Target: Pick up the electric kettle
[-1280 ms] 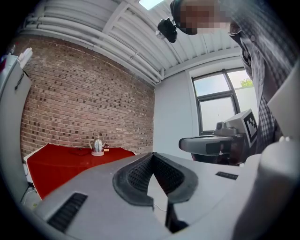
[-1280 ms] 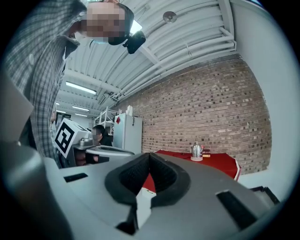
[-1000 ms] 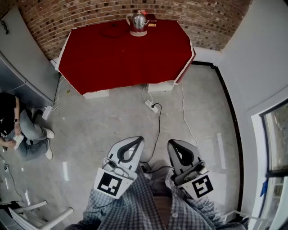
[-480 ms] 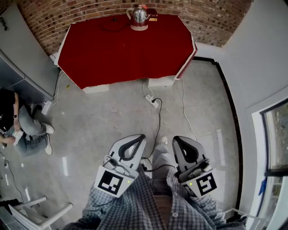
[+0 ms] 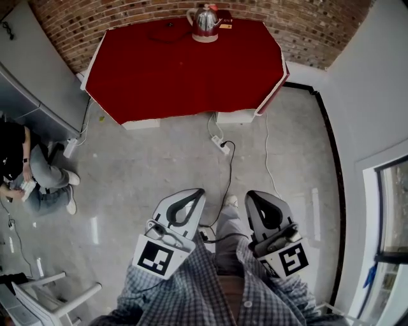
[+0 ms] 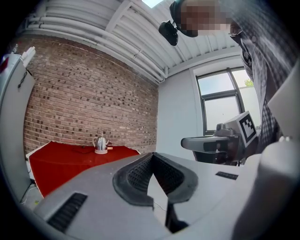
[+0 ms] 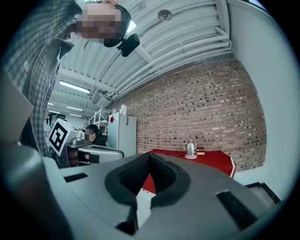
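1. the kettle (image 5: pixel 205 21) stands upright on its base at the far edge of the red table (image 5: pixel 185 70), right up against the brick wall (image 5: pixel 83 22).
2. a small dark box (image 5: pixel 225 16) sits just beside the kettle, on its right in the head view. a black cord (image 5: pixel 162 32) lies looped on the red top on its other side.
3. the left tongs (image 5: pixel 198 192) are clenched, tips pressed together with nothing between them. they are held level at the waist of the one in the checked shirt (image 5: pixel 191 293) and point toward the table, well apart from the kettle.
4. the right tongs (image 5: pixel 250 195) are clenched just the same and hold nothing. they sit level beside the left pair, and the kettle shows small and distant beyond their tips.
5. a wide stretch of grey floor (image 5: pixel 146 172) lies between the two tongs and the table.
6. a white power strip (image 5: pixel 220 146) lies on the floor near the table's front edge, and a black cable (image 5: pixel 226 172) runs from it back toward the feet.
7. off to the left another person (image 5: pixel 29 181) sits low on the floor beside a grey cabinet (image 5: pixel 32 89).
8. a white chair (image 5: pixel 54 296) stands in the near left corner, and a window (image 5: pixel 392 210) is set in the right-hand wall.
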